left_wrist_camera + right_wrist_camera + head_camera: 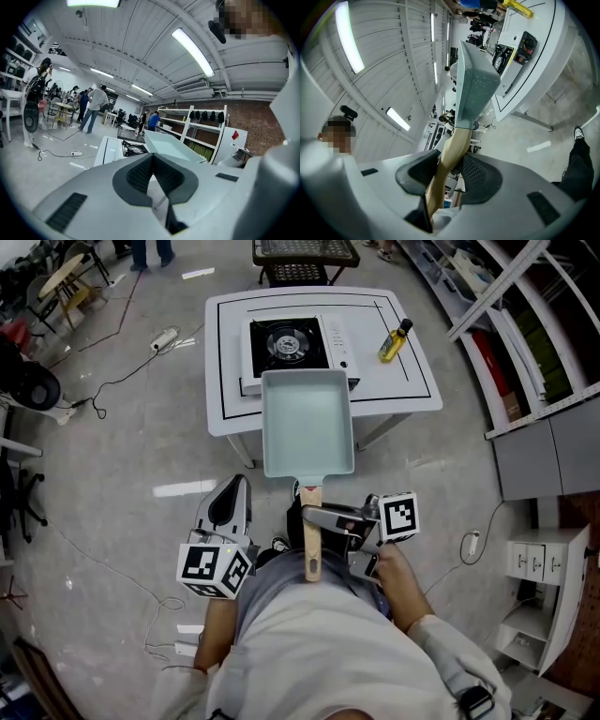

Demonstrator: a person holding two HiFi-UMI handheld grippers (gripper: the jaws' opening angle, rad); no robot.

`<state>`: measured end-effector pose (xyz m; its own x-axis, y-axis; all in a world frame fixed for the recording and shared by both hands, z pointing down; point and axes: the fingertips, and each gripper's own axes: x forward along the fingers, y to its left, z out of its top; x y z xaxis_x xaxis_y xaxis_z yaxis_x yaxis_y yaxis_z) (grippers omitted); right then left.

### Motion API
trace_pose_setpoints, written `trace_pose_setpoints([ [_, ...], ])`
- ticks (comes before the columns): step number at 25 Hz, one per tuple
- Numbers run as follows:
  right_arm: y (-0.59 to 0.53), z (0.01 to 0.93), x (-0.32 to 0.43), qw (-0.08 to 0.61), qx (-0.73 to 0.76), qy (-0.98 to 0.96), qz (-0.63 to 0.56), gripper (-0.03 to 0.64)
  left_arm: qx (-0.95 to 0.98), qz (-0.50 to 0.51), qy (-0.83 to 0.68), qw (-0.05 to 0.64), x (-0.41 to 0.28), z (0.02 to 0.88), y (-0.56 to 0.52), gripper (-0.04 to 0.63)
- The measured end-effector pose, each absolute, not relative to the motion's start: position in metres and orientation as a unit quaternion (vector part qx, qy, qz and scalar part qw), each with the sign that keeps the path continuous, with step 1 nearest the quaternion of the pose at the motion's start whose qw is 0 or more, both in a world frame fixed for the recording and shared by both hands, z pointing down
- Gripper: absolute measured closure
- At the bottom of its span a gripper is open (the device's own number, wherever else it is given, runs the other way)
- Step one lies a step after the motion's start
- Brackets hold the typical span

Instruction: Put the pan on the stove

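Right tool (319,519): you have it pinching the wooden handle (311,554), with a pad pressed on each side. The tool is held about level, with the pan out in front of it.
Left tool (230,504): pressed together with nothing between the pads. It hangs left of the handle, apart from the pan.
Pan (307,423): in the air, not yet on the stove (330,345). In the head view its far end overlaps the near edge of the surface (412,395) and the stove's near side.
Pan contents: none, the inside is bare.
Stove: at the middle of the surface. The burner (285,341) is on its left half and the control panel on its right.
Bottle (395,341): upright toward the right edge, just beside the stove. It holds yellow liquid and has a dark cap.
Risk, droop: one tool carries a long pan by its handle. The pan could turn between the pads, dip at the far end and strike the near edge of the surface or the stove's front.
Risk, off centre: the burner is left of the stove's middle. If you aim at the stove's middle, the pan may land partly on the panel and rock.
Risk, bottle: drift right on the way in and the pan's corner could knock the bottle over.
Risk, early release: if you spread the pads before the pan sits flat, the handle's weight may tip it toward the near edge.
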<state>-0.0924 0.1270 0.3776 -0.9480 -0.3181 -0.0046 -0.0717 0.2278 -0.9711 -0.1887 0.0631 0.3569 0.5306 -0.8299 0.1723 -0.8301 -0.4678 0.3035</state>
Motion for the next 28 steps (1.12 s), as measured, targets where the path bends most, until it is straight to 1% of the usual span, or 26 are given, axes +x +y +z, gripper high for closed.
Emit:
trace_pose_setpoints([
  [14,0.035,0.375,-0.066,0.101,-0.119,0.775,-0.612,0.459,0.860,0.012,-0.476,0.182,-0.154,0.357,-0.029,0.589],
  [28,-0.050,0.370,-0.049,0.085,-0.087,0.780,-0.613,0.457,0.844,0.018,-0.507,0.172,-0.144,0.350,-0.102,0.589],
])
